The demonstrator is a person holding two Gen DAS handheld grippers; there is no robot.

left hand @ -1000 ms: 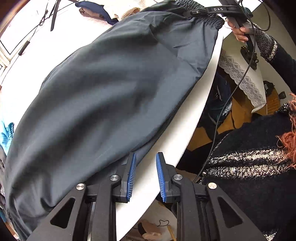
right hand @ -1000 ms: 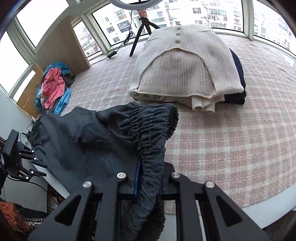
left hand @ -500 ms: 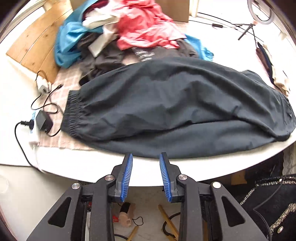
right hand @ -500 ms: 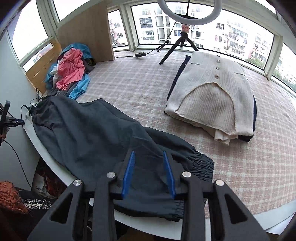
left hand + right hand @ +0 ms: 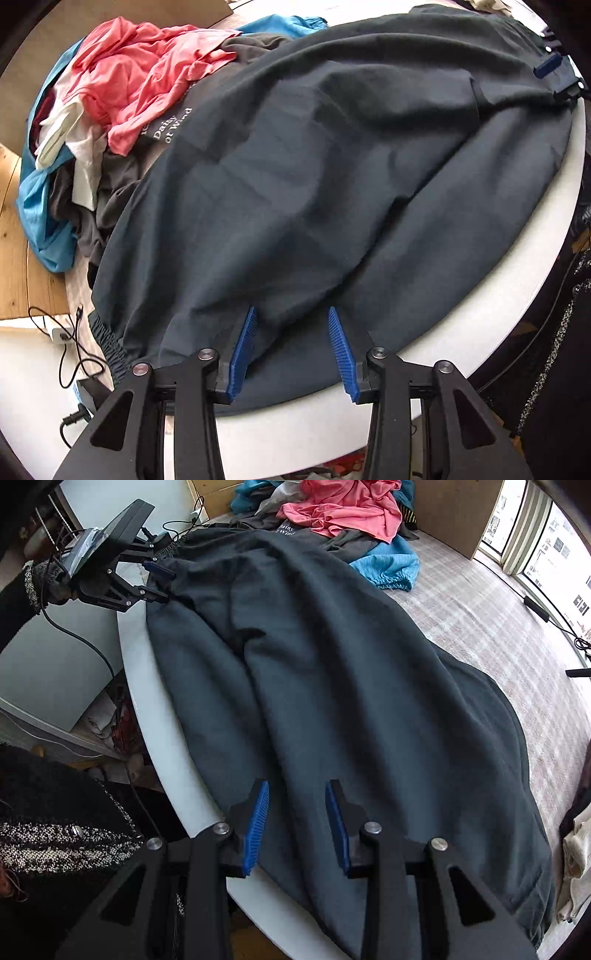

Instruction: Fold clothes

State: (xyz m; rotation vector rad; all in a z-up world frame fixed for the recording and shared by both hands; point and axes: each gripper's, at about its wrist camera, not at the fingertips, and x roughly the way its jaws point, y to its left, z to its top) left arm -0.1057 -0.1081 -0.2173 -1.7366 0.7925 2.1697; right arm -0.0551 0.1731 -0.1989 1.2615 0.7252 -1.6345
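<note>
Left gripper (image 5: 291, 347) hangs over the near hem end of the dark trousers (image 5: 332, 184), jaws opening, blue pads clear of the cloth and clamping nothing. Right gripper (image 5: 297, 823) stands over the opposite end of the same trousers (image 5: 351, 701), jaws parted, nothing grasped. The trousers lie spread lengthwise along the near edge of the white bench (image 5: 498, 314), one elastic cuff (image 5: 107, 343) at the left end. Beyond them, at the far left, a heap of unfolded clothes (image 5: 129, 85) with a pink garment (image 5: 343, 509) on top. A folded cream garment (image 5: 576, 849) shows at the right edge.
</note>
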